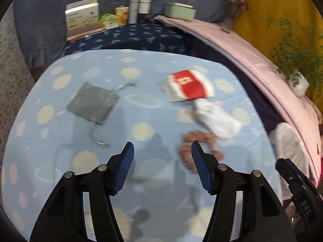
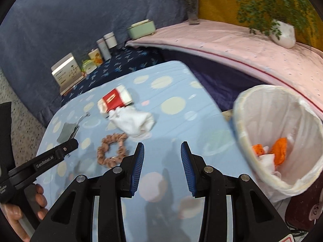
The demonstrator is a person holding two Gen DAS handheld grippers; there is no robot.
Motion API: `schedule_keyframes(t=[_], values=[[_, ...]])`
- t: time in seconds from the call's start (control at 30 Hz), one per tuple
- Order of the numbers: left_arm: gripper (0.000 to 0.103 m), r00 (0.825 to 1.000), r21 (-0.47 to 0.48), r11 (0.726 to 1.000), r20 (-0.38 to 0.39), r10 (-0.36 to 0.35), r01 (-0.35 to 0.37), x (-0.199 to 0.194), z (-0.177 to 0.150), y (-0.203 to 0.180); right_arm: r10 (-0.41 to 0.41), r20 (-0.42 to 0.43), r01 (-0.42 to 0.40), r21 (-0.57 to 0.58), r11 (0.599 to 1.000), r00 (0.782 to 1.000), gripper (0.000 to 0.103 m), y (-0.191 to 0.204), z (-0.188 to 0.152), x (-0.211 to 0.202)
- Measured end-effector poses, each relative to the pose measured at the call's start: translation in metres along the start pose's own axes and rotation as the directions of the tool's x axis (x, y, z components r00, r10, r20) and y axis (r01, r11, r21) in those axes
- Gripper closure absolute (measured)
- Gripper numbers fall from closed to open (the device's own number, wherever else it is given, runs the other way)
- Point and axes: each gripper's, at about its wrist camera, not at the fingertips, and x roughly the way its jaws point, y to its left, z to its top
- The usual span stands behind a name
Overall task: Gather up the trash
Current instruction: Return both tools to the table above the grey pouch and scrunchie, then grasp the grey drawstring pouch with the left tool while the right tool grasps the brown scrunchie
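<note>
Left hand-held gripper [image 1: 162, 148] empty; scrunchie [image 1: 198, 151] beside it.

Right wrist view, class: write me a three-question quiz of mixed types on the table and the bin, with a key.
1. True or false: the bin already holds orange scraps.
2. Which thing touches the crumpled white tissue? A) grey pouch B) red and white packet C) pink scrunchie
3. Fill in: between the pads of the right gripper there is ____.

Key: 1 true; 2 B; 3 nothing, its jaws stand apart over the spotted tablecloth.
</note>
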Motion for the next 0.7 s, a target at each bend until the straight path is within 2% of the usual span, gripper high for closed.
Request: schedule_keyframes(t=[0.1,0.23,0.3,0.53,0.57,0.7], values=[[0.045,0.998,-0.009,0.998,-0.003,0.058,-0.058,0.011,0.004,0.030,0.019,-0.028,-0.020,-0.021,1.000,0.999,0.066,0.021,-0.002,0.018],[0.036,0.994,-0.008,0.994,-0.003,0.110,-0.110,0.028,0.012,0.059,0.032,-0.069,-0.036,-0.050,0.998,0.997,0.066,0.047,-0.004,0.046],[0.033,0.992,-0.014,0.992,-0.006,0.122,-0.122,0.036,0.018,0.068,0.034,-0.086,-0.039,-0.062,0.997,0.996,0.066,0.058,-0.004,0.059],[0.032,0.991,-0.009,0.992,-0.040,0.127,-0.127,0.071,0.035,0.090,0.031,-0.134,-0.041,-0.077,0.996,0.991,0.066,0.075,-0.004,0.098],[0.033,0.992,-0.008,0.992,-0.043,0.122,-0.123,0.076,0.037,0.092,0.029,-0.140,-0.040,-0.080,0.996,0.990,0.066,0.076,-0.005,0.102],[0.054,0.993,-0.013,0.994,-0.039,0.112,-0.113,0.082,0.040,0.095,0.013,-0.122,-0.025,-0.102,0.994,0.992,0.067,0.080,-0.008,0.105]])
